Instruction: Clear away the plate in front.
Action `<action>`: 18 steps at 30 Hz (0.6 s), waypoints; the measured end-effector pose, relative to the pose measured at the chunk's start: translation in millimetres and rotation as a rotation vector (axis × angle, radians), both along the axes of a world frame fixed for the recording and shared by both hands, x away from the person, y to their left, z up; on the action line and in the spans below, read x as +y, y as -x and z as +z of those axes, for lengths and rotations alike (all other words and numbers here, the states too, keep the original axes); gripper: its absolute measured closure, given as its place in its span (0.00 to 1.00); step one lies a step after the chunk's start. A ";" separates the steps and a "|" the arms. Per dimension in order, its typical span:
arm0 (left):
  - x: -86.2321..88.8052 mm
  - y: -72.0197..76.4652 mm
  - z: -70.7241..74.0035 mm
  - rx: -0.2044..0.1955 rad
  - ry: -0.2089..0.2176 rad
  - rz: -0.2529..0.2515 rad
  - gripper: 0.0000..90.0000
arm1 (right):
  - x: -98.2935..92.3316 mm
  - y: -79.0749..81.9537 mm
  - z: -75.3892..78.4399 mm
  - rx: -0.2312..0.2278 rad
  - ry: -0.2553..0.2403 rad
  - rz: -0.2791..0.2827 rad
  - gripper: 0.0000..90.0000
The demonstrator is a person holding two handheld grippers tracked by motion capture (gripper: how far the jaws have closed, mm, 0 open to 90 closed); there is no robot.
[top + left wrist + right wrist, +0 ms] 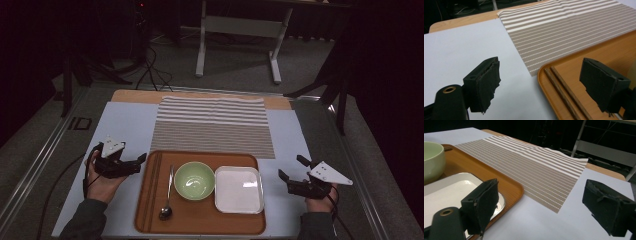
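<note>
My left gripper (140, 161) hovers with jaws spread, empty, at the left rim of the tray (145, 210), beside the 2 chopsticks (154, 185). My right gripper (291, 167) is open too, low over the bench (125, 125) right of the tray. No writing is legible.

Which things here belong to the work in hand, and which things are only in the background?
In the work: left tool, right tool, tray, chopsticks, spoon, green bowl, white dish, striped mat.

Background: white table frame, floor cables.
</note>
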State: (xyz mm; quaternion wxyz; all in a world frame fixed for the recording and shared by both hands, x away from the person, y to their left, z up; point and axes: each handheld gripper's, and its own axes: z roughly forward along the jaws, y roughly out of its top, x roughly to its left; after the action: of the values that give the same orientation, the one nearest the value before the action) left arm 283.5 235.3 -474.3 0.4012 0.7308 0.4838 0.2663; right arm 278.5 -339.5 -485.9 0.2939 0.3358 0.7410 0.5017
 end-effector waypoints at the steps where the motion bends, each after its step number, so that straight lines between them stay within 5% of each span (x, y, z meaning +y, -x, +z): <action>1: 0.2 1.7 -0.6 -0.001 -0.006 0.003 0.19 | 0.0 0.1 0.1 0.000 -0.001 0.000 0.14; 18: 3.8 21.0 -6.8 -0.026 -0.053 0.009 0.18 | 0.2 0.8 1.3 -0.004 0.003 0.006 0.14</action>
State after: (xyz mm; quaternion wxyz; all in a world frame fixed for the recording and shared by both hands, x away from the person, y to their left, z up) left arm 262.5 239.0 -481.1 0.3866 0.7354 0.4748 0.2903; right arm 277.7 -339.3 -484.6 0.2943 0.3323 0.7422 0.5021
